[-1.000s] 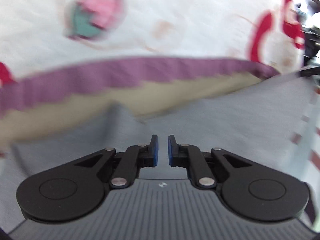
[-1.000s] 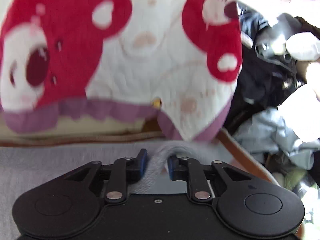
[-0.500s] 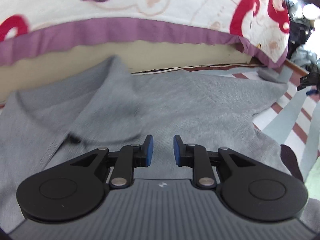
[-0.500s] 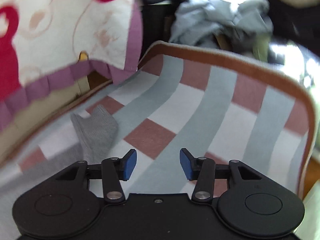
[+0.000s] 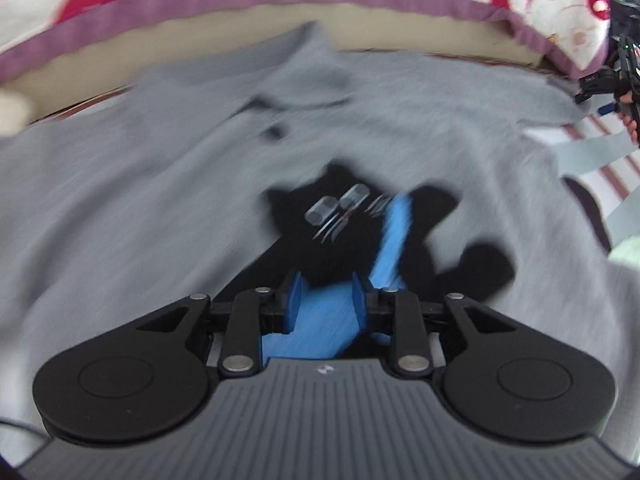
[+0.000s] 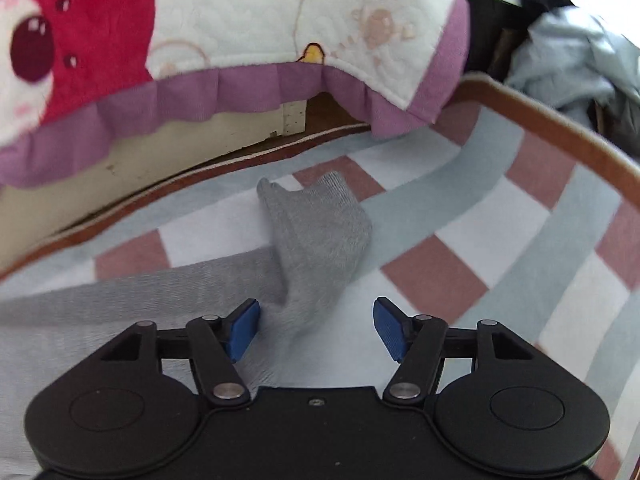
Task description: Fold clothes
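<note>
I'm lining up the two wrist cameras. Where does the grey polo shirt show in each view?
Left wrist: the grey polo shirt fills most of the frame, collar near top centre, black and blue print just ahead of the fingers.
Right wrist: only its sleeve shows, centre frame, lying on the checked blanket, body running off left.
Shared landmark: the purple-trimmed bear quilt along the top of both views.

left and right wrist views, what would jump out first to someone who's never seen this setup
In the left wrist view, a grey polo shirt spread flat fills the frame, with a bold black and blue print on its chest just ahead of the left gripper. In the right wrist view, the shirt's sleeve lies bunched on a checked blanket before the open right gripper, under a quilt with a big red bear.
</note>
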Motion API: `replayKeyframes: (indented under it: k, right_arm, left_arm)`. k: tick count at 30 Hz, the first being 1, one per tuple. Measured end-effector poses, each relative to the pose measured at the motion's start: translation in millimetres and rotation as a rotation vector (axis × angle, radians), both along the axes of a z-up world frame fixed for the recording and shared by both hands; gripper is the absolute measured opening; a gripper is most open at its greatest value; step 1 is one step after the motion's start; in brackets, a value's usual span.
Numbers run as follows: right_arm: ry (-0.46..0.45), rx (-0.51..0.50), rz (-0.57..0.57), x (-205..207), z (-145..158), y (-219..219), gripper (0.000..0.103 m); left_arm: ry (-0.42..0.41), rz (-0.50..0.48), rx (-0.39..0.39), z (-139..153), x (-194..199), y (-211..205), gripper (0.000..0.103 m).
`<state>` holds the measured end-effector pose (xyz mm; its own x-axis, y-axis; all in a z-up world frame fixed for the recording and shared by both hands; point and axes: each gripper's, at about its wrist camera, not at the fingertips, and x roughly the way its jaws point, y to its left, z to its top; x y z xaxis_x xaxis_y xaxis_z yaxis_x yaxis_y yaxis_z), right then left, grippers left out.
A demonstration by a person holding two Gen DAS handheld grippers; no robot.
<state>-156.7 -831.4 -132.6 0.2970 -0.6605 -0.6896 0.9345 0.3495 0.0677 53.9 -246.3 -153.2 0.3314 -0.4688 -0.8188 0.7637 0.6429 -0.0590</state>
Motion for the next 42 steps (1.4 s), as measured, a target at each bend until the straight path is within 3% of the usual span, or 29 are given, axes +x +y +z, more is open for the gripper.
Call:
replayKeyframes:
  k: [1,2,7,12,14,15,17,19,22,25,28,31,34,38,40,41,42]
  right_arm:
    - [-0.015,-0.035,0.003,-2.2,1.3,-1.4,0.029]
    - [-0.030,-0.071,0.006,-4.3,2.7,-2.7,0.011]
    - [-0.093,-0.233,0.010,-16.2,6.6,-10.9,0.009]
    - [0.174,-0.182,-0.138,-33.5,-39.7,-23.5,0.026]
    - [0.142,-0.199,-0.168,-44.3,-35.6,-10.6,0.026]
    - [0.081,-0.207,-0.168,-48.6,-27.4,0.7,0.026]
    - [-0.040,-0.200,-0.132,-50.8,-9.8,26.4,0.044]
    - [-0.132,-0.125,-0.010,-37.2,1.5,58.1,0.051]
    - [-0.241,0.036,0.230,-6.6,12.4,109.4,0.051]
    - [-0.312,0.171,0.488,30.3,17.9,170.8,0.051]
    - [-0.301,0.249,0.734,75.5,14.4,245.6,0.051]
    - [-0.255,0.292,0.934,123.3,10.6,323.9,0.050]
    - [-0.216,0.332,1.109,163.5,8.6,407.0,0.050]
    - [-0.182,0.482,1.311,194.8,4.6,506.3,0.051]
    - [-0.157,0.567,1.404,200.1,2.1,545.0,0.055]
    - [-0.138,0.593,1.441,201.9,0.9,562.8,0.061]
    - [-0.105,0.573,1.450,201.2,-0.6,576.0,0.064]
  left_arm:
    - [0.005,0.051,0.010,4.3,1.6,15.7,0.027]
    - [0.013,0.106,0.017,8.7,4.9,30.7,0.027]
    - [-0.006,0.354,0.016,40.1,12.5,103.8,0.027]
    - [-0.039,0.468,0.047,51.3,5.1,155.1,0.027]
    - [-0.049,0.485,0.052,53.7,2.0,167.6,0.028]
    - [-0.045,0.491,0.041,54.7,1.2,172.2,0.031]
    - [-0.040,0.505,0.006,56.9,3.5,177.6,0.033]
    - [-0.054,0.524,-0.022,59.1,8.4,177.4,0.033]
    - [-0.102,0.562,-0.079,66.9,17.9,174.1,0.033]
    - [-0.127,0.610,-0.164,75.9,28.9,181.0,0.042]
    - [-0.124,0.636,-0.194,73.8,49.6,183.5,0.043]
    - [-0.102,0.603,-0.194,61.5,79.4,176.6,0.044]
    - [-0.029,0.655,-0.219,42.5,108.5,176.7,0.046]
    - [0.083,0.732,-0.346,22.3,131.6,184.5,0.046]
    - [0.083,0.694,-0.359,18.4,133.4,183.1,0.043]
    - [0.066,0.672,-0.352,17.9,133.3,181.8,0.030]
    - [0.033,0.660,-0.333,19.4,132.4,181.2,0.003]
